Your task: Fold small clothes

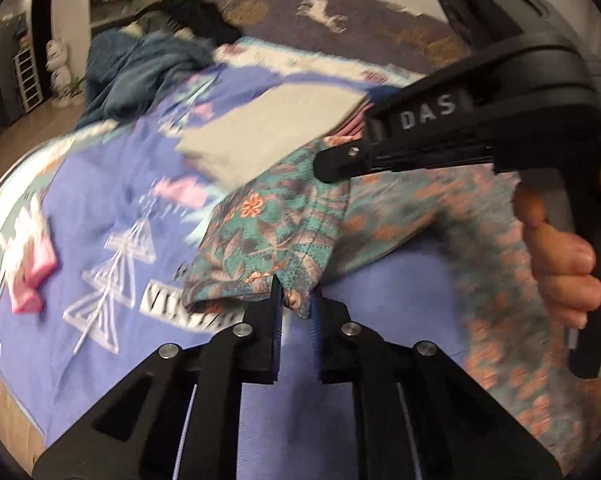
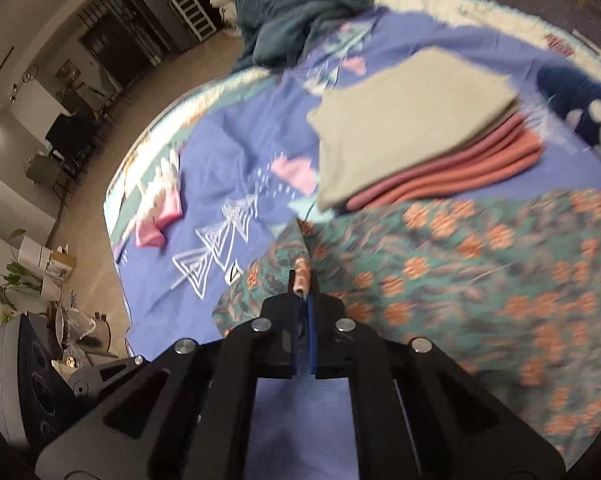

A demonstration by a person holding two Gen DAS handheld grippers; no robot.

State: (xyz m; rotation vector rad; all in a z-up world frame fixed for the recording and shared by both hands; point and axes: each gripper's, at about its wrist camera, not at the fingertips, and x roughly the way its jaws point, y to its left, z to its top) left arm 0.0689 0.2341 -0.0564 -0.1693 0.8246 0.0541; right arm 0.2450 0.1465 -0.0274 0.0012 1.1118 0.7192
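Floral garment (image 1: 276, 224), centre frame: pinched at its edge by left tongs (image 1: 296, 300) and right tongs (image 2: 302, 280). Gripped for folding (bed (image 1: 100, 208) beneath).

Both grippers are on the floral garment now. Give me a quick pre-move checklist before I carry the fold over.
1. Left gripper pinching the floral garment: ok, a fabric edge sits between its nearly closed fingers.
2. Right gripper pinching the same garment: ok, a rolled edge is clamped between the fingers.
3. Both grips on matching corners: cannot tell, the frames are blurred and the garment's outline is partly hidden.
4. Folded stack, grey on top of pink, clear of the garment: cannot tell; it lies just beyond the garment's far edge.
5. Pink socks out of the way: ok, off to the side on the blue bedspread.
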